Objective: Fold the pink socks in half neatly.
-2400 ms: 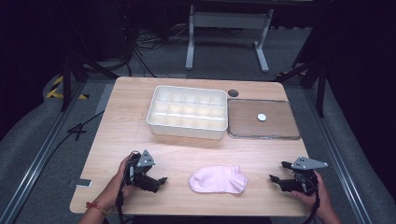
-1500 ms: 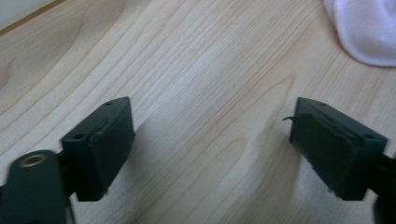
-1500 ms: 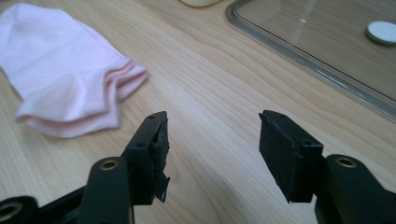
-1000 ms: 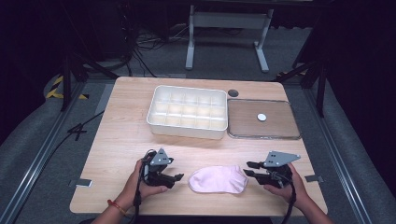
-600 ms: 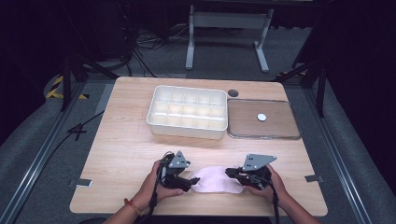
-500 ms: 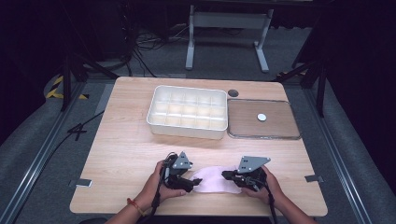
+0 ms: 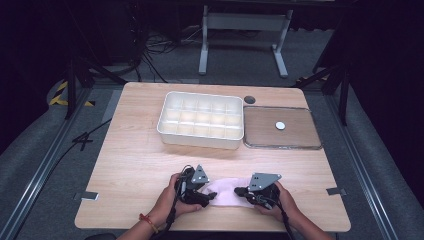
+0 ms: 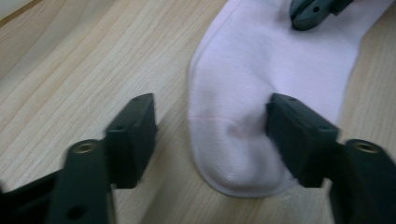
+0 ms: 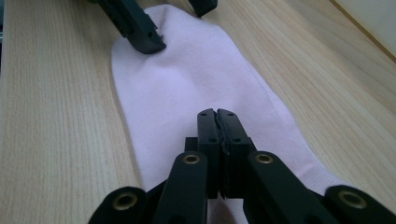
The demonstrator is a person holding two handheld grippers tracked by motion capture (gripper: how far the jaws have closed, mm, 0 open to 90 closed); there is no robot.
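A pink sock (image 7: pixel 226 193) lies flat near the table's front edge, between my two grippers. My left gripper (image 7: pixel 208 198) is at its left, rounded end. In the left gripper view that gripper (image 8: pixel 210 135) has just been closing, with the sock's (image 8: pixel 261 79) toe between its jaws: one pad (image 8: pixel 299 135) overlaps the fabric, the other pad (image 8: pixel 133 133) stands apart on bare wood. My right gripper (image 7: pixel 241 192) rests on the sock's other end. Its jaws (image 9: pixel 217 115) have closed tight together on the sock (image 9: pixel 187 79).
A white compartment tray (image 7: pixel 198 136) stands at mid-table. To its right lies a flat brown tray (image 7: pixel 300 140) with a small white disc (image 7: pixel 280 125). A dark round hole (image 7: pixel 249 99) sits behind them. The person's hands come in over the front edge.
Both hands have moved inward from the table's sides to the sock. The right jaws have gone from apart to shut on it, and the left jaws have narrowed around its toe.
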